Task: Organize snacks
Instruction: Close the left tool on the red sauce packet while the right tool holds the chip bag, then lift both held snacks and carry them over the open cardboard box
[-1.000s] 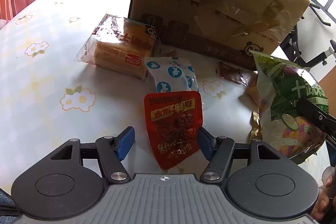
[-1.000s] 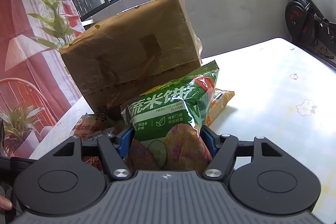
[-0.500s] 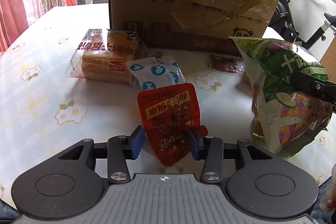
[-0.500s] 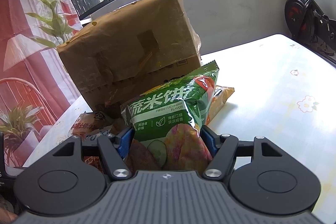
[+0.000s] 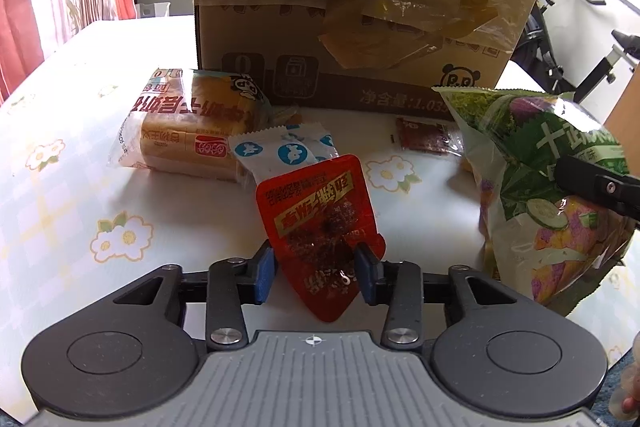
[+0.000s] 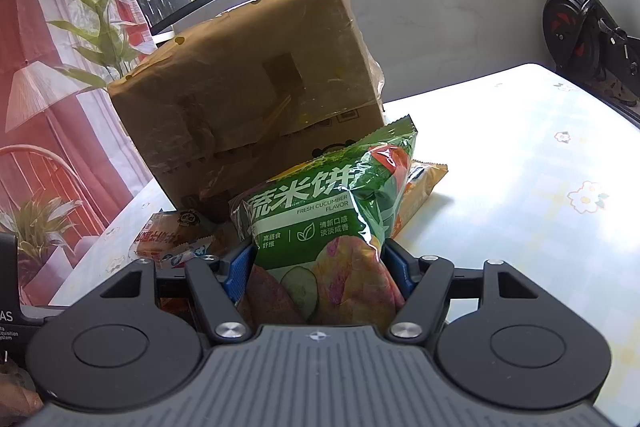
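Red snack packet (image 5: 320,227) sits tilted between my left claw's (image 5: 316,273) closing blue pads above the flowered table (image 5: 80,187), while my right claw (image 6: 318,267) stays clenched on the green rice-cracker bag (image 6: 328,211).

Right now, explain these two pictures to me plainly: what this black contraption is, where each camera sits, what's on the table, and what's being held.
No robot here: a person holds a two-finger tool in each hand, with a camera on each looking along its fingers. In the left view, the left gripper is closing on a red snack packet. In the right view, the right gripper clamps a green rice-cracker bag. On the flowered table lie a wrapped bread loaf, a blue-and-white packet, a small dark red sachet and an orange packet, before a taped cardboard box.
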